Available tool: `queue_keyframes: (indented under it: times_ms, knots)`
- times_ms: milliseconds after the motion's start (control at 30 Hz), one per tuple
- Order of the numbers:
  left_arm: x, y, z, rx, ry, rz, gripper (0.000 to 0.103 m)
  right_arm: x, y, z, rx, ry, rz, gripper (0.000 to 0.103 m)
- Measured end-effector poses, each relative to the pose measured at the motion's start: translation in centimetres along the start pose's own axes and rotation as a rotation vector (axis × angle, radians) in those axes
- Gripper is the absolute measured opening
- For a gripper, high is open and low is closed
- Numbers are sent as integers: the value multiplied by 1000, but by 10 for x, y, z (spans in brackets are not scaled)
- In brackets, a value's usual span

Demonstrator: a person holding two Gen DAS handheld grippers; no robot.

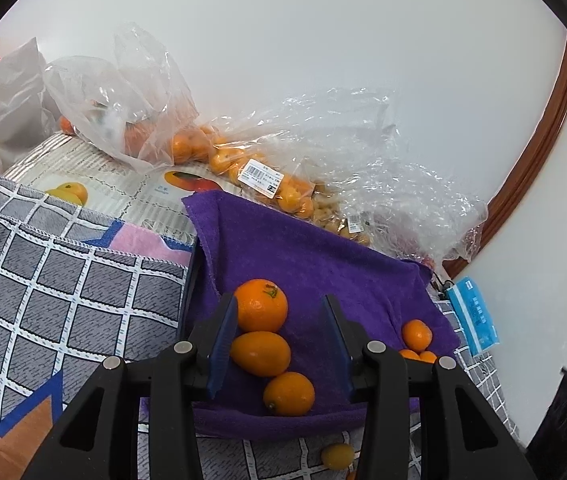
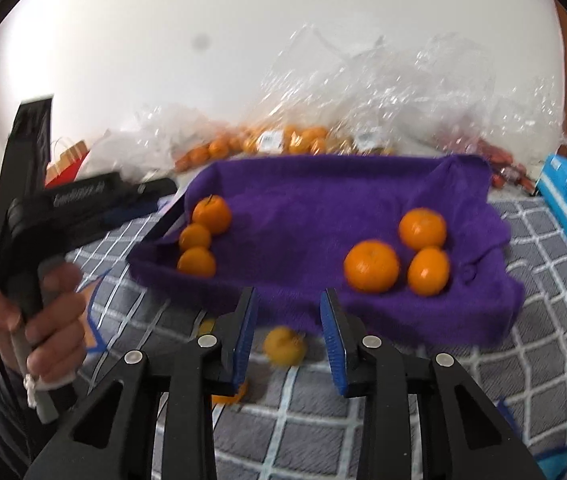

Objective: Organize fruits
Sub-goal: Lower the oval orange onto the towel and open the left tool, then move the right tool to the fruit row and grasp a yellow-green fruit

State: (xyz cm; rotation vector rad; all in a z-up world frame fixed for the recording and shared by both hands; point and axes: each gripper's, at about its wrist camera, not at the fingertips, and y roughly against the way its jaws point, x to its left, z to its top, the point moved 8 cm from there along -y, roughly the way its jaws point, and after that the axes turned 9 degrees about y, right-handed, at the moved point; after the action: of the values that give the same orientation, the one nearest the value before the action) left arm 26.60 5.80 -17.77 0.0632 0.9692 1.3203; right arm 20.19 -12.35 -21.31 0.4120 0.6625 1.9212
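a grey checked cloth [image 2: 543,320] with white grid lines covers the surface, which could be a bed or a counter; i cannot tell which. at the far left of the right wrist view a hand [image 2: 49,320] grips the black handle of the left gripper [image 1: 279,312], with striped fabric behind it, cut off by the lens edge. further back lie a white bag [image 1: 7,96], a fruit-print mat [image 1: 123,184] and clear plastic bags of small oranges [image 1: 259,172], all against a plain white wall [image 1: 323,40]. in the middle a purple towel [image 2: 323,200] is draped over something tray-shaped, its walls hidden. on it sit three oranges at the left [image 2: 203,236] and three oranges at the right [image 2: 411,256], well apart. a wooden door frame [image 1: 539,152] and a blue packet [image 1: 473,316] close the right side.

the left gripper's jaws stand apart over the left group, its left pad beside the fruit, nothing pinched. the right gripper [image 2: 289,332] hovers before the towel, jaws open and empty, with a yellowish fruit [image 2: 283,346] on the cloth in the gap beyond them. another orange [image 2: 231,394] is mostly hidden under its left jaw. the right wrist view is motion-blurred, so bag contents there are unclear.
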Motion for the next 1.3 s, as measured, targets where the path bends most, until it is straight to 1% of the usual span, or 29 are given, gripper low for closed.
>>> queue_keyframes:
  times_ms: [100, 167, 267, 367, 467, 533, 567, 600, 800, 1000, 1100, 1233, 1300]
  knots:
    - [-2, 4, 0, -19, -14, 1, 41, 6, -6, -8, 25, 16, -10, 34]
    - [-3, 5, -1, -26, -24, 5, 41, 7, -10, -11, 38, 5, -4, 34]
    - [-4, 5, -2, -27, -31, 2, 41, 7, -15, -16, 61, -9, 16, 34]
    - [-4, 5, -2, -29, -41, 10, 41, 4, -20, -19, 76, -24, 13, 34]
    - [-5, 6, -2, -29, -38, 1, 41, 2, -24, -21, 93, -31, 2, 34]
    - [-6, 7, -2, -33, -37, -4, 41, 2, -25, -21, 93, -34, 8, 34]
    - [-6, 8, -2, -33, -38, -6, 41, 2, -25, -21, 98, -33, 3, 32]
    - [-7, 8, -2, -31, -39, -7, 41, 2, -26, -22, 102, -32, -3, 27]
    - [-6, 5, -4, -26, -46, 5, 41, -4, -20, -20, 75, -63, -3, 27]
    - [-5, 7, -3, -32, -38, -2, 41, -21, -6, -21, 58, -73, -84, 27]
    - [-5, 8, -4, -23, -26, -15, 41, -28, 3, -27, 77, -71, -121, 27]
    - [-8, 7, -5, -22, -40, -14, 41, -33, 0, -39, 117, -60, -137, 27]
    - [-10, 8, -7, -20, -47, -20, 41, -32, -4, -41, 123, -55, -130, 27]
